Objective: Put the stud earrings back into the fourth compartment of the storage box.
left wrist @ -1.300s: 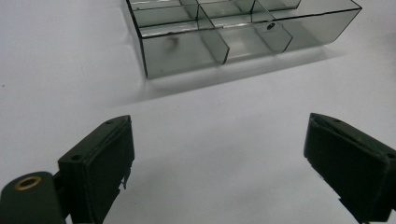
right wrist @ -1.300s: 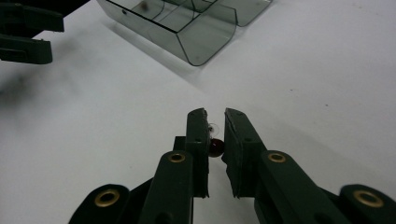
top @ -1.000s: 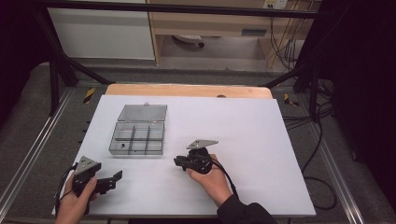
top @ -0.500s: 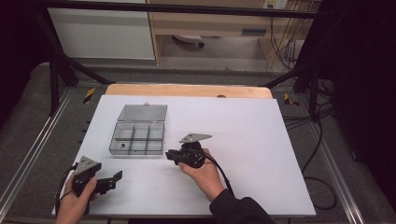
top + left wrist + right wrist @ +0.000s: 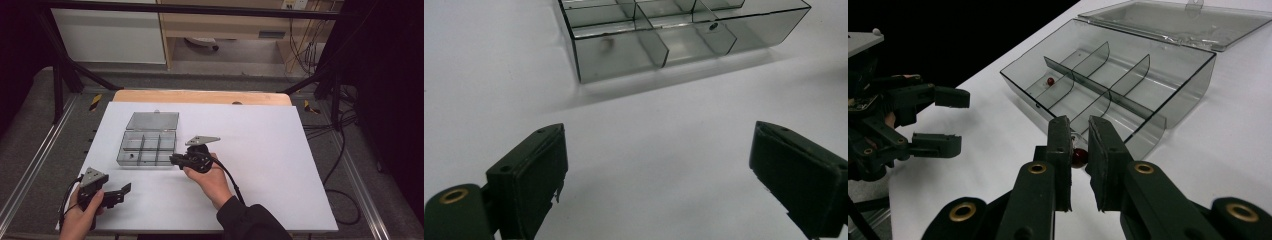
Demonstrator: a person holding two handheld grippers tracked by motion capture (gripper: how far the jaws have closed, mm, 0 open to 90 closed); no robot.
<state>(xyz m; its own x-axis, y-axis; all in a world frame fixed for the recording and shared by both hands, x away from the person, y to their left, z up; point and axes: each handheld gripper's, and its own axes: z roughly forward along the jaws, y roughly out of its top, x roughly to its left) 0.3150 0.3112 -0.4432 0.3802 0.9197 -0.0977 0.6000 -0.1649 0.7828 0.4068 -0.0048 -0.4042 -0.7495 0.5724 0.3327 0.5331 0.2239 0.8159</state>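
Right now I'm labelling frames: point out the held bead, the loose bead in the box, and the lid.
Held bead (image 5: 1079, 157), right gripper view, its dark red side between the fingers.
Loose bead (image 5: 1050, 80), right gripper view, its top.
Lid (image 5: 152, 120), high view, panel centre.

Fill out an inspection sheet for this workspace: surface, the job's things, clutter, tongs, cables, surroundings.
Surface: white sheet over a wooden tabletop, bare apart from the box.
Job's things: clear divided box, lid lying open behind it; one small red bead in a far compartment; a second bead pinched just outside the box's near corner.
Clutter: nothing seen.
Tongs: right tongs shut on the second bead beside the box; left tongs open, holding nothing, aimed at the box from the near left.
Cables: one trails from each tool; more hang at the right of the table.
Surroundings: metal frame rails, a cabinet and shelves behind, dark room.
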